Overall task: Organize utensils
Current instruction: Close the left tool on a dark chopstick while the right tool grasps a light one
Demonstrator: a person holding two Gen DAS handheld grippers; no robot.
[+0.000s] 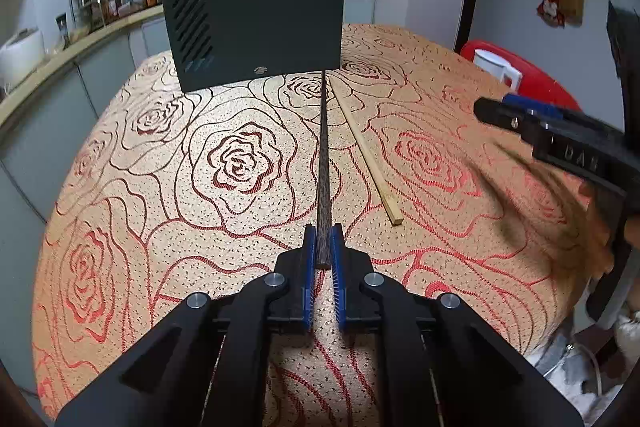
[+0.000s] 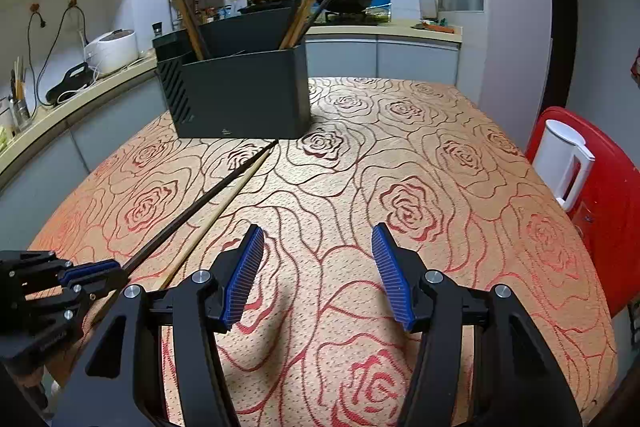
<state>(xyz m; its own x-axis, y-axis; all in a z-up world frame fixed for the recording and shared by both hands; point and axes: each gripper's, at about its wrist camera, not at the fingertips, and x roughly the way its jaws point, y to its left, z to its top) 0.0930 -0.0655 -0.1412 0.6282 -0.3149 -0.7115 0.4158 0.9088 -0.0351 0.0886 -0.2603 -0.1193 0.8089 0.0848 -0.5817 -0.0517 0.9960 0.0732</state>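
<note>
Chopsticks: the dark chopstick (image 1: 325, 163) lies on the desk (image 1: 160, 187), its near end clenched in the left hand-held gripper (image 1: 323, 247). Lift it level, then tip it into the black holder (image 1: 260, 35). The right hand-held gripper (image 2: 318, 267) hangs released and empty, while the pale chopstick (image 1: 368, 155) waits alongside.

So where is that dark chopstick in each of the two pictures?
Left wrist view: the dark chopstick runs up the centre, its near end clamped in the left tool.
Right wrist view: the dark chopstick slants across the lower left, from the left tool towards the holder.
Shared landmark: the dark utensil holder beyond its far tip.
</note>
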